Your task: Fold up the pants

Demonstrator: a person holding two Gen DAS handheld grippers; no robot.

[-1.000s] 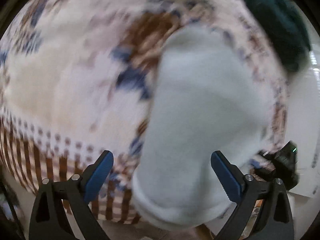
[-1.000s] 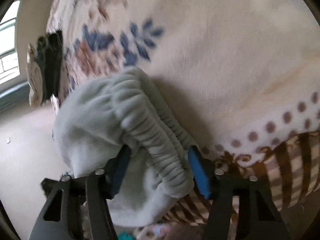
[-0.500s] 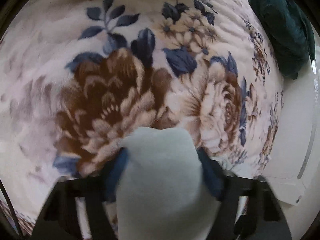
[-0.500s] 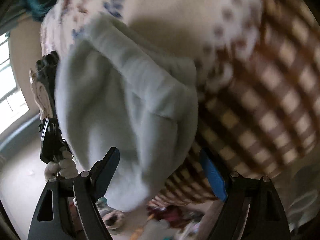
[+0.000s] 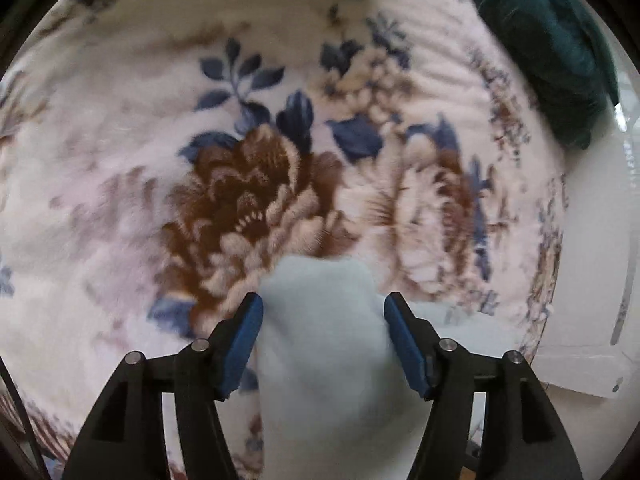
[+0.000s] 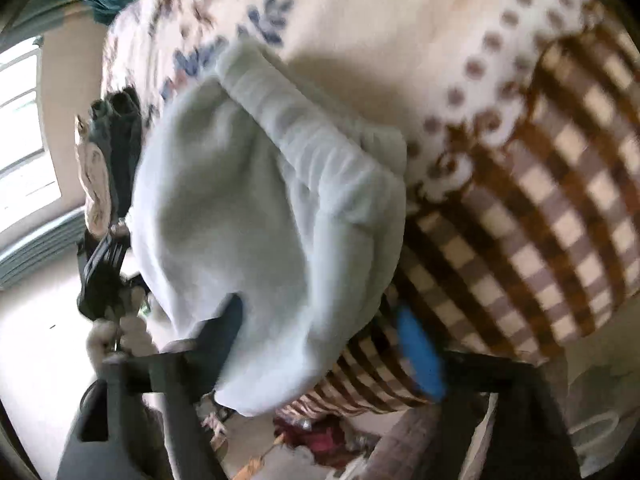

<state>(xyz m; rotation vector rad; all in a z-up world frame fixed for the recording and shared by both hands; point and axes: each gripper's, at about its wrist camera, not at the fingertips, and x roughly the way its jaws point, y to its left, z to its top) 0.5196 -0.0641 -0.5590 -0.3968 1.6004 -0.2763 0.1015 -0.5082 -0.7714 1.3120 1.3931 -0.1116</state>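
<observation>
The pants [image 5: 324, 344] are pale blue fleece. In the left wrist view a folded end of them fills the gap between the blue pads of my left gripper [image 5: 323, 320], which grips it over the floral bed blanket [image 5: 248, 184]. In the right wrist view the pants [image 6: 256, 208] hang in a bunch, elastic waistband on top, between the pads of my right gripper [image 6: 320, 344], which holds them above the bed's edge. The left gripper and the hand on it also show in the right wrist view [image 6: 104, 276], at the left behind the pants.
A dark teal cushion [image 5: 552, 52] lies at the blanket's far right corner. The blanket's brown checked border [image 6: 552, 208] hangs over the bed edge. A white wall and window [image 6: 24, 128] are to the left. Cluttered items lie on the floor [image 6: 312, 440] below.
The left gripper swung from the bed's edge to over the floral middle and closed on the pants. The right gripper tilted and lifted the bunched pants off the blanket.
</observation>
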